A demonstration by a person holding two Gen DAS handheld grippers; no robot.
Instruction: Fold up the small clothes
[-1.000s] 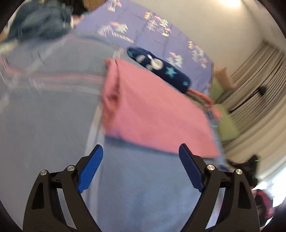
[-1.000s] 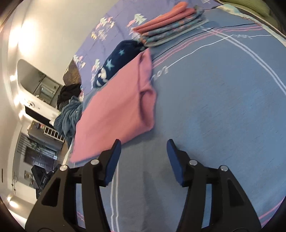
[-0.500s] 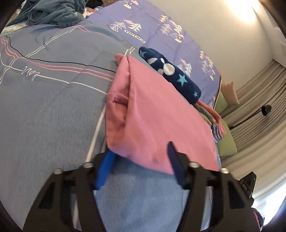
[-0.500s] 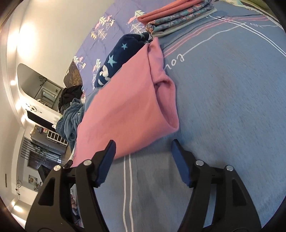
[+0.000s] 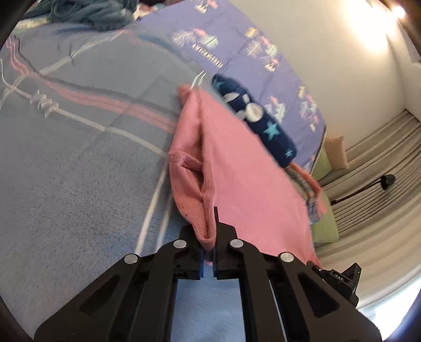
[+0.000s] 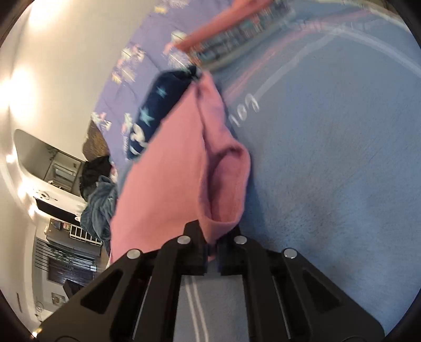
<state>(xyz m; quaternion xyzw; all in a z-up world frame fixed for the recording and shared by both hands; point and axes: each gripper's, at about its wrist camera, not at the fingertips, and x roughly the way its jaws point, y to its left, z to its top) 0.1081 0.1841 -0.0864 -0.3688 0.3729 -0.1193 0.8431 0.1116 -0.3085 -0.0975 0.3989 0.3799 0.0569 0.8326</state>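
A pink garment (image 5: 244,168) lies spread on the blue blanket (image 5: 79,163) of a bed. My left gripper (image 5: 209,243) is shut on the garment's near left corner, with a fold of its ribbed hem pinched between the jaws. In the right wrist view the same pink garment (image 6: 168,163) runs away from me, and my right gripper (image 6: 211,243) is shut on its near right corner. Both corners sit bunched and slightly raised off the blanket.
A navy garment with stars (image 5: 263,123) lies just beyond the pink one. A stack of folded clothes (image 6: 236,31) sits further back on the purple sheet (image 5: 236,52). A crumpled teal heap (image 5: 86,13) is at the far left. Curtains and a floor lamp (image 5: 379,184) stand off the bed.
Both grippers moved forward onto the pink garment's near edge and went from wide open to shut, each pinching a corner.
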